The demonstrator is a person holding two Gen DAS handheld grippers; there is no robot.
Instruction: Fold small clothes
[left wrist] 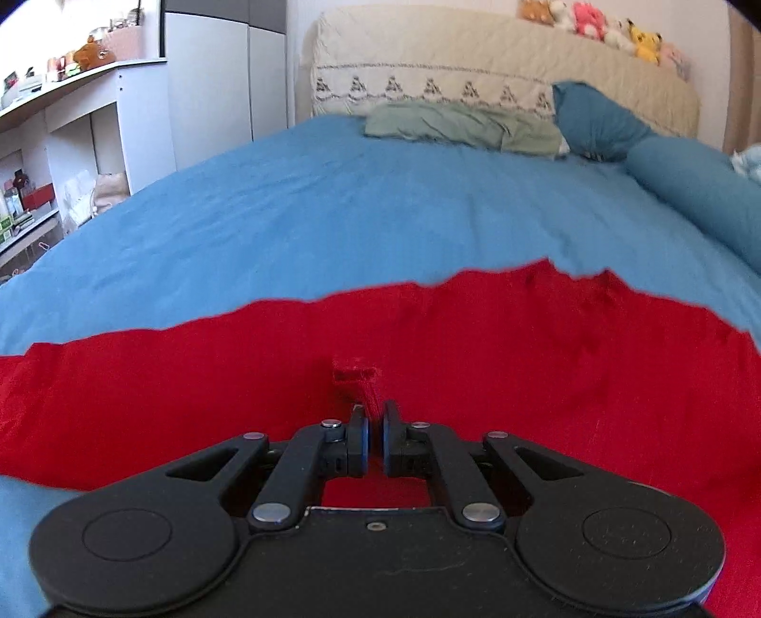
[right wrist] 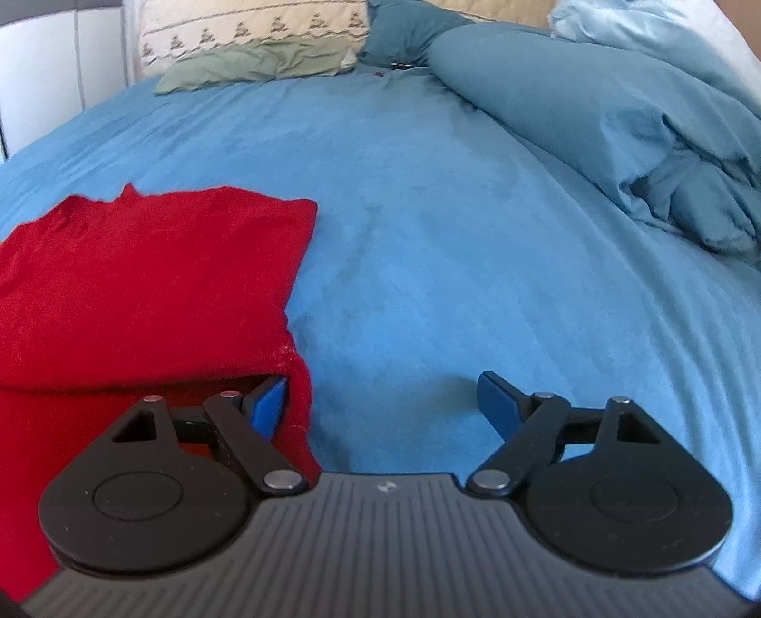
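A red garment [left wrist: 428, 342] lies spread on the blue bedsheet [left wrist: 333, 204]. My left gripper [left wrist: 374, 418] is shut on a pinch of the red fabric, which bunches up just ahead of the fingertips. In the right wrist view the red garment [right wrist: 142, 285] lies at the left, with a folded layer on top. My right gripper [right wrist: 383, 404] is open wide; its left finger [right wrist: 268, 404] sits at the garment's right edge, partly under a fold, and its right finger [right wrist: 497, 404] is over bare bedsheet [right wrist: 428, 237].
A green cloth [left wrist: 456, 126] and a teal pillow [left wrist: 599, 123] lie near the quilted headboard [left wrist: 475, 62]. A bunched blue duvet [right wrist: 618, 142] fills the right side. White shelves [left wrist: 71, 142] stand left of the bed. Plush toys [left wrist: 604, 24] sit on the headboard.
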